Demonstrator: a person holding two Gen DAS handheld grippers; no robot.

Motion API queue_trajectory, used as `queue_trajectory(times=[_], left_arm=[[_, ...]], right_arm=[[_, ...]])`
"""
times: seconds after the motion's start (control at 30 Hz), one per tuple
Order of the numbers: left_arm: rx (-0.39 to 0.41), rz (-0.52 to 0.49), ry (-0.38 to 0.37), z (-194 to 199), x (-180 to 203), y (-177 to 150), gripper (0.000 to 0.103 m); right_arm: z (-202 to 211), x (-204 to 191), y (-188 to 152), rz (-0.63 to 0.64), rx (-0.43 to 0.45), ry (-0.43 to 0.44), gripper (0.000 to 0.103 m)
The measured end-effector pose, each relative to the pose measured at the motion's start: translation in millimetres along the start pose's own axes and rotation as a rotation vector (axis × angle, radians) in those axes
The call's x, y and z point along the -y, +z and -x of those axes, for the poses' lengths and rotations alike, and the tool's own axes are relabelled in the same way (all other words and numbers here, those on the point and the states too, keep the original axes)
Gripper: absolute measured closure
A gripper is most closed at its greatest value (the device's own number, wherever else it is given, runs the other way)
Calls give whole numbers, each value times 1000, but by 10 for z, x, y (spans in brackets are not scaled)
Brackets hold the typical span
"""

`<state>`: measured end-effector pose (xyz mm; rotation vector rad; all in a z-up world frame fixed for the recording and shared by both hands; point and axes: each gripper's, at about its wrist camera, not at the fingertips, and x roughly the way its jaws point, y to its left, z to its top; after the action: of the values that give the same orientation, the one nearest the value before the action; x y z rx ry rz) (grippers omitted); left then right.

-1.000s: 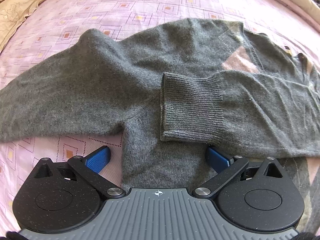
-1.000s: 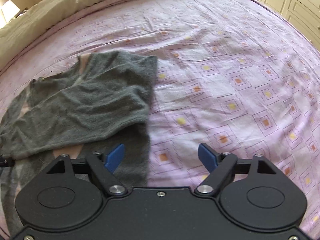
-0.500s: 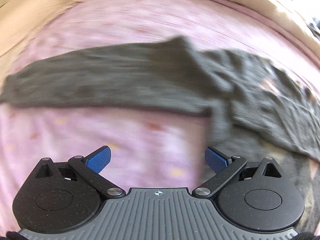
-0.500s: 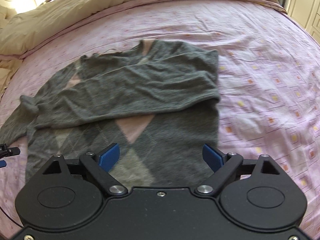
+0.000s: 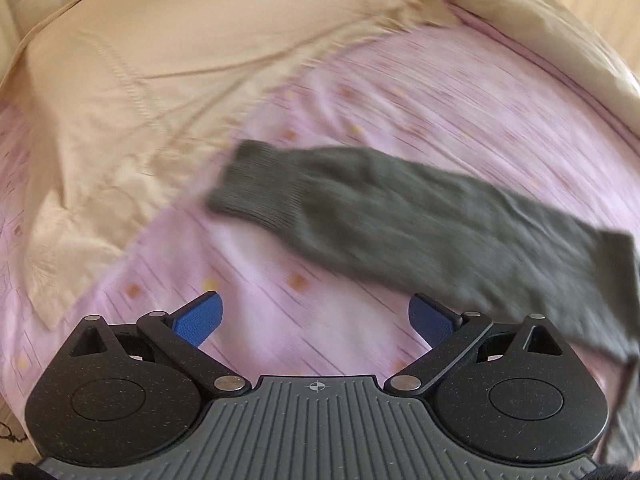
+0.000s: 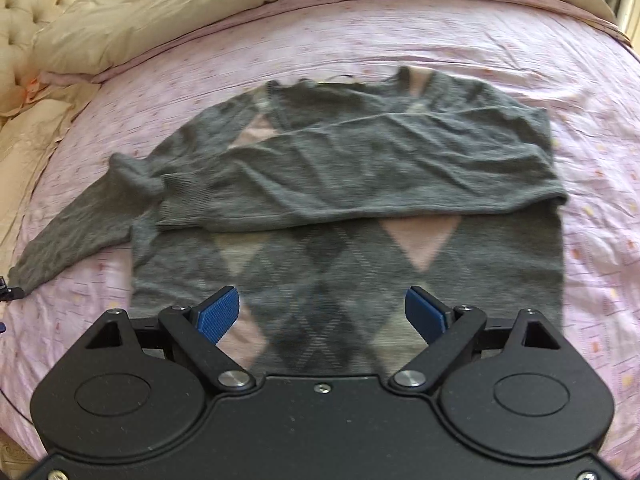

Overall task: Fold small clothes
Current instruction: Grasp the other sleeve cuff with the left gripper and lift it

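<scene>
A pink patterned sheet [image 6: 460, 40] fills both views, with a beige duvet [image 5: 168, 64] bunched along its far side, ahead and to the left of the left claw [image 5: 314, 318]. On the sheet lies a grey sweater [image 6: 360, 264] with pink and pale diamonds, spread flat directly ahead of the right claw [image 6: 322, 312], its hem nearest and its neck farthest. One sleeve [image 6: 360, 168] is folded across the chest, running from the right shoulder to a cuff at the left; the other sleeve [image 5: 420, 220] lies stretched out on the sheet, off to the left of the right claw and ahead and to the right of the left claw, its ribbed cuff [image 5: 256, 188] pointing toward the duvet. Both claws gape wide, blue pads [image 6: 218, 314] well apart and holding nothing; the right one hovers over the hem, the left over bare sheet just short of the sleeve. The left view is motion-blurred.
</scene>
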<state>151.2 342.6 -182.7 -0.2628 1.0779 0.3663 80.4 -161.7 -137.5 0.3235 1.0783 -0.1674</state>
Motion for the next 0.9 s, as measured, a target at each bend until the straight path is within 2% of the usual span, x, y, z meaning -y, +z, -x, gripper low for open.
queue_trajectory(times=[0.17, 0.2, 0.23, 0.33, 0.6, 0.67, 0.73, 0.77, 0.83, 0.9], left_arm=[[9, 54, -19, -156, -239, 194, 4], [8, 63, -28, -189, -263, 220, 6], [3, 71, -39, -235, -289, 248, 12], [-12, 87, -53, -384, -337, 334, 12], [46, 97, -63, -483, -380, 470, 13], [63, 90, -51, -492, -379, 492, 27], [73, 82, -11, -490, -356, 522, 52], [78, 87, -13, -481, -350, 536, 58], [85, 102, -37, -457, -340, 563, 88], [81, 117, -56, -431, -315, 588, 93]], right_arm=[[-47, -285, 55, 46, -13, 12, 12], [-58, -337, 67, 57, -15, 13, 12], [-70, -388, 77, 68, -17, 14, 12], [-101, -523, 114, 87, -23, 20, 11], [-173, -813, 197, 133, -33, 45, 11], [-194, -870, 208, 152, -40, 52, 11], [-208, -906, 219, 169, -44, 57, 11], [-210, -914, 222, 173, -43, 58, 11], [-208, -912, 229, 172, -38, 61, 11], [-209, -888, 231, 166, -38, 64, 11]])
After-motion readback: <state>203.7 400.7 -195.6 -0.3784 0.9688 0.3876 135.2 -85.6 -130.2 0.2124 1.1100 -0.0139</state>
